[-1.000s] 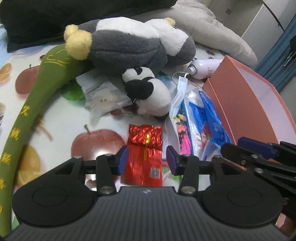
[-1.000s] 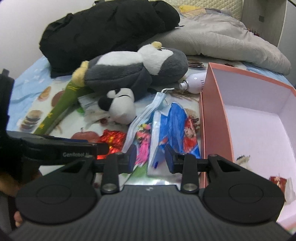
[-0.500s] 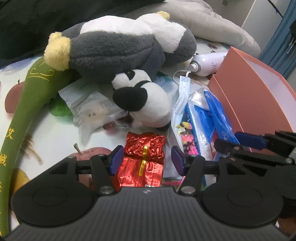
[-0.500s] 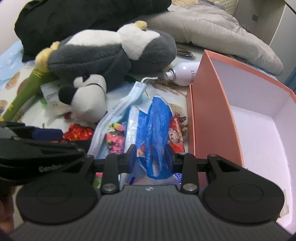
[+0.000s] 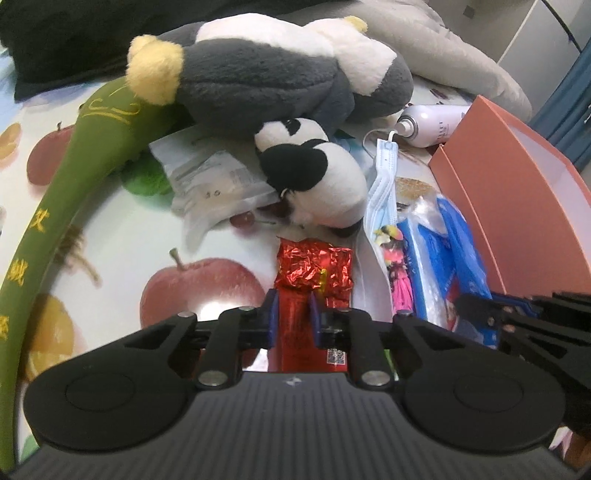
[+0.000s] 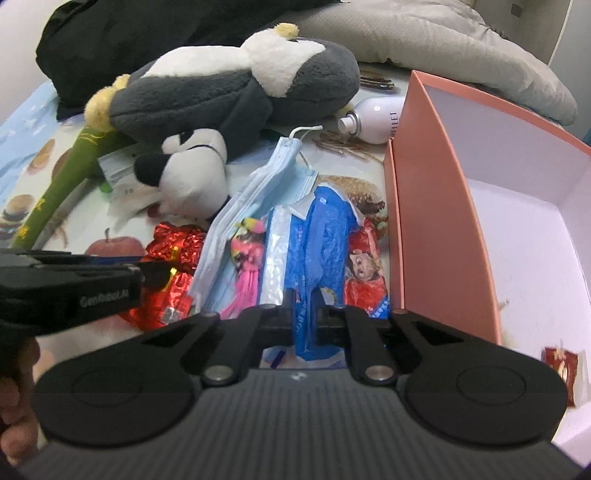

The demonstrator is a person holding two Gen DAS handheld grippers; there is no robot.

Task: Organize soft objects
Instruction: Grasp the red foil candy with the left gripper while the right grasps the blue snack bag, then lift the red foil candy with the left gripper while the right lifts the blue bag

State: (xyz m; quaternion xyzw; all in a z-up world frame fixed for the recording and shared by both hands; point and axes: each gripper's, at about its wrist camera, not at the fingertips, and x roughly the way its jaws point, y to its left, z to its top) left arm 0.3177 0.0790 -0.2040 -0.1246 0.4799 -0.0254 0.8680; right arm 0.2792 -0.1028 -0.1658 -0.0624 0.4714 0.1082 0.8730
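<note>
Two grippers are engaged at once. Your left gripper (image 5: pixel 291 317) is closing on the red foil packet (image 5: pixel 314 273), whose crinkled, shiny wrapper is pinched between the blue pads; the packet lies on the glossy fruit-print sheet (image 5: pixel 110 236), just in front of the panda plush (image 5: pixel 314 181). Your right gripper (image 6: pixel 302 314) is clamped on the blue plastic bag (image 6: pixel 325 236), a thin, wrinkled film gathered into a ridge between the fingers. That bag lies beside the pink box (image 6: pixel 436 206), a rigid rectangular carton with a white interior, and next to a pleated light-blue face mask (image 6: pixel 258 188) with a white ear loop. Note the soft items behind: the panda plush is short-piled, rounded, black and white; the larger penguin plush (image 5: pixel 266 74) is dark grey fleece with a white front and fuzzy yellow tips, and it rests against a long, curved green cushion (image 5: pixel 74 166) bearing yellow embroidered characters. A smooth white spray can (image 5: pixel 432 123) lies on its side near the box corner. A grey padded quilt (image 6: pixel 443 48) and a black garment (image 6: pixel 147 33) lie bunched at the far edge.
</note>
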